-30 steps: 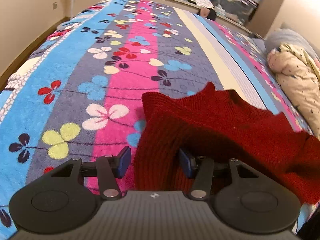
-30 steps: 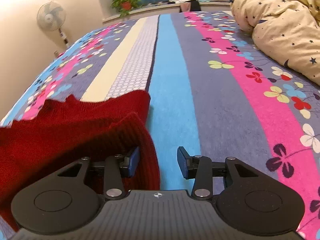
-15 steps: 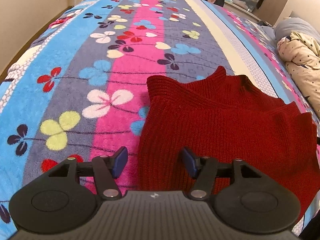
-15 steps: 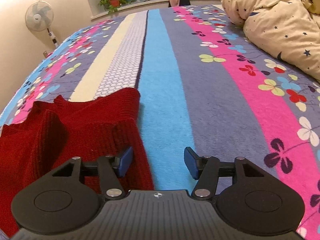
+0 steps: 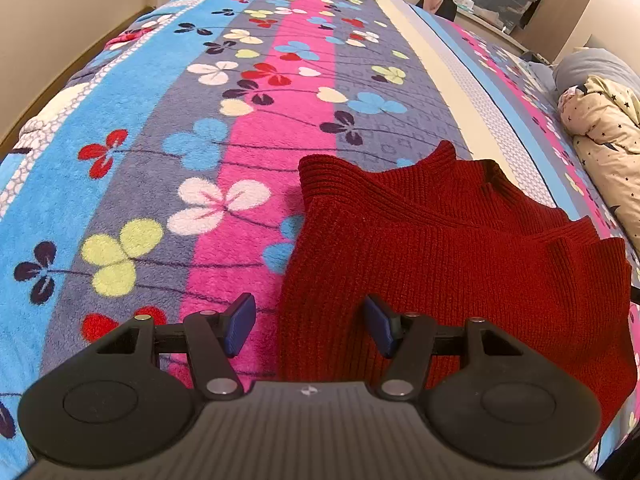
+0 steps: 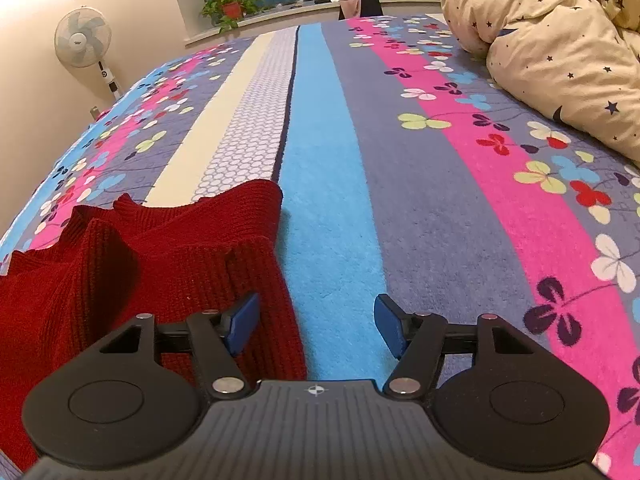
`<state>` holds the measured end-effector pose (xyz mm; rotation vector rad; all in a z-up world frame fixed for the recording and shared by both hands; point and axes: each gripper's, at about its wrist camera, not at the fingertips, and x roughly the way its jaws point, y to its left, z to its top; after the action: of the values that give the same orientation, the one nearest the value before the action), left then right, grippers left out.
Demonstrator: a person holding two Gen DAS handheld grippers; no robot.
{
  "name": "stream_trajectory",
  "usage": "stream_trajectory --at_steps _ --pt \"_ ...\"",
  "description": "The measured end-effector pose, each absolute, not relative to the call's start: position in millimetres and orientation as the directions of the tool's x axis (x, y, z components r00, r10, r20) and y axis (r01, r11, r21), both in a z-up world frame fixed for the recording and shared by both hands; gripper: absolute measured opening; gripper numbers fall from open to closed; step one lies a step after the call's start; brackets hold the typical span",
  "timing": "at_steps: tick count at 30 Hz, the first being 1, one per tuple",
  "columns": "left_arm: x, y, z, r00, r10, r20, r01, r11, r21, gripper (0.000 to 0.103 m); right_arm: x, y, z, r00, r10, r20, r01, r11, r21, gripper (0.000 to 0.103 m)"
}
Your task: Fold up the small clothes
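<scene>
1. Since a second ago the sweater (image 5: 460, 248) has dropped from a raised, draped shape to lie flat and folded on the bed (image 5: 168, 152); both pairs of jaws have just been opening, with only its edges in the gaps.
2. The left gripper (image 5: 310, 326) hovers over the sweater's left edge. Its jaws stand apart, released: the left pad is over the pink stripe of the blanket, the right pad over red knit, and neither presses on the cloth.
3. The right gripper (image 6: 316, 326) hovers over the sweater's (image 6: 132, 264) right edge. Its jaws are also released: the left pad is over red knit, the right pad over the grey stripe, with the blue stripe showing between them.
4. The sweater is a dark red rib knit, folded into a rough rectangle near the bed's near edge, about midway across. Its collar points toward the far edge. A folded layer lies across the top, its hem running as a ridge.
5. A cream quilt (image 6: 560, 48) with small stars is bunched along the bed's right side, well apart from the sweater.
6. Beyond the bed's far left corner stands a fan (image 6: 84, 44); a potted plant (image 6: 230, 4) sits on the ledge past the far edge.
</scene>
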<state>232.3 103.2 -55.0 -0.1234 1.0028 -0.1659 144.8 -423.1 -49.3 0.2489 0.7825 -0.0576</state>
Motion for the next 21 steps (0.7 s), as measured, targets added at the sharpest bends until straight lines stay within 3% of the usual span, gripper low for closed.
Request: stream_trajectory --at_steps 13,17,21 --pt "234 102 -55 0.521 -0.217 -0.826 0.077 0.975 -0.207 0.066 144 -426 -48 0.723 0.068 -0.687 0.137 0.961 0.240 0.067" --pt "234 98 -57 0.513 -0.227 -0.828 0.091 0.973 -0.210 0.066 145 -426 -49 0.723 0.165 -0.671 0.095 0.938 0.333 0.082" --pt "235 95 -61 0.509 -0.229 -0.830 0.089 0.973 -0.214 0.066 147 -416 -52 0.696 0.189 -0.693 0.057 0.947 0.315 0.083"
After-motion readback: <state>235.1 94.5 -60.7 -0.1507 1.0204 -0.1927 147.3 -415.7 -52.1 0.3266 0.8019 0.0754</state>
